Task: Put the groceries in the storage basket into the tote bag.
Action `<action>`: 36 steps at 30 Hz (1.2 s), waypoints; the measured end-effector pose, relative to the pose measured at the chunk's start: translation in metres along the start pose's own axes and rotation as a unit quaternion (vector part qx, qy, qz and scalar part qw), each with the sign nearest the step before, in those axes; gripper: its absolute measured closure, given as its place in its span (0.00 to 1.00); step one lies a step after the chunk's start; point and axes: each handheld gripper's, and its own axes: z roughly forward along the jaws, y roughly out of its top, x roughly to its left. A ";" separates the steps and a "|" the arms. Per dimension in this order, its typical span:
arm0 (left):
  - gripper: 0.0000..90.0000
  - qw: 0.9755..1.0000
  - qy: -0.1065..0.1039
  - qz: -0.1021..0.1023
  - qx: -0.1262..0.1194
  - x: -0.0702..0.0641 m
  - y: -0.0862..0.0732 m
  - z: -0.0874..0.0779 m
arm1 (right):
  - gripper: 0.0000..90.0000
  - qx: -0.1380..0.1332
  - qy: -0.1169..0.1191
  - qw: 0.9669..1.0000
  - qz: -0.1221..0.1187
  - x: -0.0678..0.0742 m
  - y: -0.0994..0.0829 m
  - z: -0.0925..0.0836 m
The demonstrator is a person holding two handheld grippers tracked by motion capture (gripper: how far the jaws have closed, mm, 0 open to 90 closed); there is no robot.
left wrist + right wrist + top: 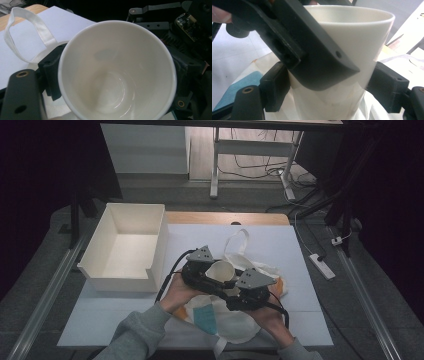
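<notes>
A white cup [220, 270] [117, 70] [362, 37] is held tilted just above a white tote bag [235, 322] that lies on the table. My left gripper [212, 276] [117, 77] has its jaws on either side of the cup, with the cup's open mouth facing its camera. From the other side my right gripper [234, 284] [329, 87] grips the cup's lower body, a pad [274, 86] pressing on each side. One left jaw crosses the cup's front in the right gripper view. The cup looks empty.
An open white box [159, 240] stands at the table's left. The bag's loop handle [238, 239] [15, 30] lies toward the far edge on the white table sheet [285, 245]. A power strip [321, 266] lies on the floor at the right.
</notes>
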 end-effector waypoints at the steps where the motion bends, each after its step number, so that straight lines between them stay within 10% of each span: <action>1: 0.20 1.000 -0.001 0.000 -0.001 0.000 0.000 -0.001 | 0.25 0.000 0.000 1.000 -0.001 0.000 0.000 0.000; 15: 0.17 0.999 0.017 -0.007 -0.043 0.004 0.002 -0.034 | 0.25 0.016 0.000 1.000 0.006 -0.001 -0.013 0.000; 36: 0.18 0.997 0.066 -0.032 -0.026 0.029 -0.009 -0.042 | 0.25 0.067 0.011 0.997 0.031 0.002 -0.056 0.009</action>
